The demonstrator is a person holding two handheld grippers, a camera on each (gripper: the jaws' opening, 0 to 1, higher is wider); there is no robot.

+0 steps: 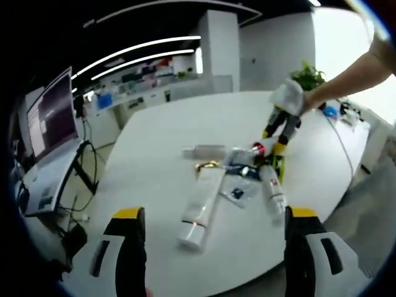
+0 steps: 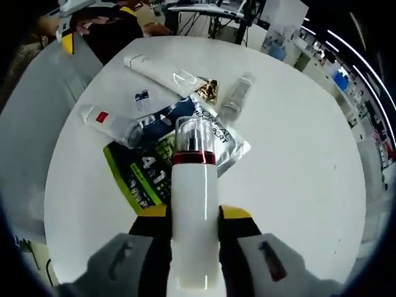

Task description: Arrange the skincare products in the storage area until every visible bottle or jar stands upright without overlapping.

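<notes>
My right gripper [image 2: 193, 213] is shut on a white bottle [image 2: 193, 185] with a red band and a clear cap, held over the pile. In the left gripper view that gripper [image 1: 278, 133], in a person's hand, holds the bottle [image 1: 258, 148] low over the table. Several things lie flat: a long white tube [image 1: 201, 207] [image 2: 164, 71], a clear bottle [image 1: 204, 150] [image 2: 235, 96], a white bottle with a red label [image 1: 272, 185] [image 2: 108, 124], a gold cap [image 1: 207, 166] [image 2: 210, 90], a green packet [image 2: 139, 173] and a silver sachet [image 2: 216, 133]. My left gripper [image 1: 213, 213] is open, short of the tube.
The round white table [image 1: 161, 124] curves off at its near edge. A monitor on a stand [image 1: 52, 124] is off to the left, and a plant [image 1: 307, 77] and cables [image 1: 340, 142] are at the far side. A small sachet [image 2: 141, 97] lies beside the tube.
</notes>
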